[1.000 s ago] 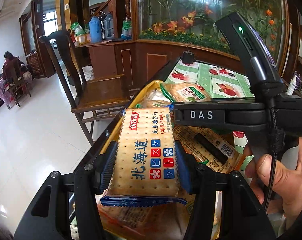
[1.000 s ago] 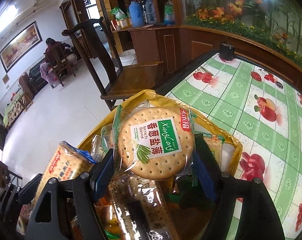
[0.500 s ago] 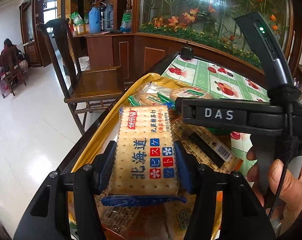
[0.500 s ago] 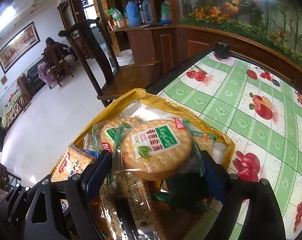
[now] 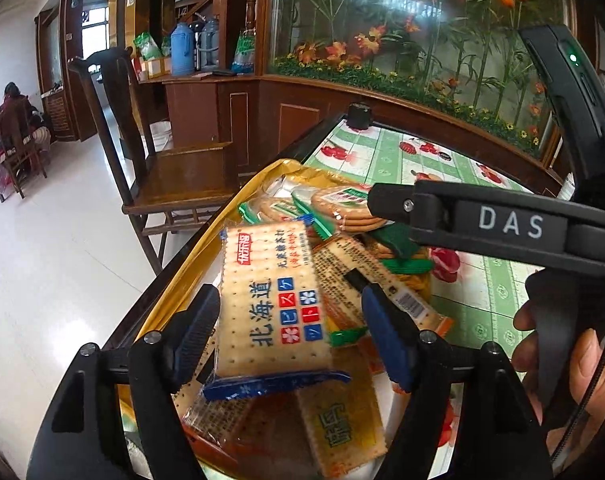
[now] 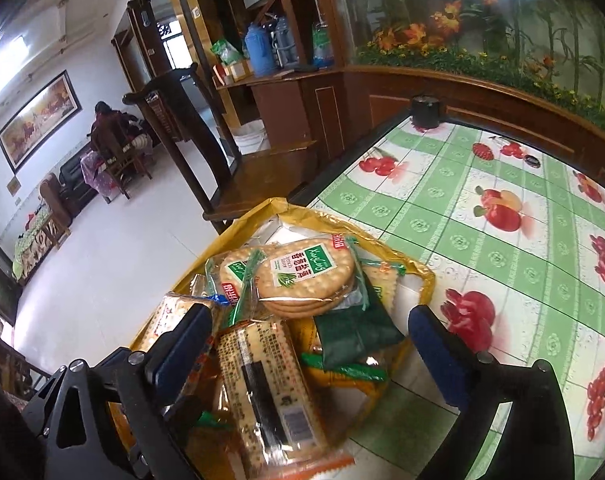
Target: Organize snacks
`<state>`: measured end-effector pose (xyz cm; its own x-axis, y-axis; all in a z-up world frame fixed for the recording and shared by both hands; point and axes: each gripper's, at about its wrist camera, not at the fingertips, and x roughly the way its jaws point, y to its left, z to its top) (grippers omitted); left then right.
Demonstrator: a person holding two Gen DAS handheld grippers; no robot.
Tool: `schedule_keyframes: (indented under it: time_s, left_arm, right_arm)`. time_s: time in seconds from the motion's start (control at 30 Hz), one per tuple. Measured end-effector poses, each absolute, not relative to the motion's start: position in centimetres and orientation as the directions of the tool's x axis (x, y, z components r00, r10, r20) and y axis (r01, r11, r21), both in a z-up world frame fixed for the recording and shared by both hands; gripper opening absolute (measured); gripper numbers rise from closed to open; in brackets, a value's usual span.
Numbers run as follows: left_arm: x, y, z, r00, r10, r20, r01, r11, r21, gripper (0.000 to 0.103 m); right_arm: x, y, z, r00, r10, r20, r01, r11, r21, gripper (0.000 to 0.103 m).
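A gold tray [image 5: 174, 276] at the table's left edge holds several cracker packs; its rim also shows in the right wrist view [image 6: 426, 280]. My left gripper [image 5: 290, 330] has opened; the square cracker pack with blue trim [image 5: 268, 300] lies between its fingers on the pile, the right finger clear of it. My right gripper [image 6: 310, 344] is open and empty above the tray. The round cracker pack with a green label [image 6: 306, 276] lies on the pile ahead of it, and also shows in the left wrist view [image 5: 342, 208]. The right gripper's body [image 5: 502, 220] crosses the left wrist view.
The table has a green checked cloth with fruit prints [image 6: 502, 220]. A wooden chair [image 5: 174, 168] stands left of the table. A dark cup [image 6: 426, 110] sits at the far table corner. A wooden planter wall with flowers [image 5: 422, 80] runs behind.
My right gripper opened and let the round cracker pack go onto the pile, then drew back. My left gripper opened around the square cracker pack, which now rests on the pile.
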<state>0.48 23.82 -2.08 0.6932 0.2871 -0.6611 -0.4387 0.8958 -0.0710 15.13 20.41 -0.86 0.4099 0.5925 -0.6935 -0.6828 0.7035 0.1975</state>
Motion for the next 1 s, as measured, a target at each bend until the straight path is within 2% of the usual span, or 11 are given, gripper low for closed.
schedule_keyframes:
  time_s: [0.17,0.3,1.0]
  left_arm:
    - [-0.3,22.8,-1.1,0.710,0.294,-0.640,-0.428,0.902,-0.060,0.074]
    - [-1.4,22.0,-0.3,0.727,0.303,-0.616,-0.423,0.904,-0.055,0.081]
    - [-5.0,17.7,2.4,0.772,0.328,-0.545,-0.382,0.924,0.014,0.081]
  right_arm:
    - [14.0,18.3,0.3,0.424,0.601,-0.678,-0.676,0.708,0.204,0.101]
    - [13.1,16.4,0.9,0.437,0.608,-0.663,-0.666,0.714,0.217,0.101]
    - [7.7,10.4,2.7,0.464,0.653,-0.599,-0.692,0.689,0.215,0.102]
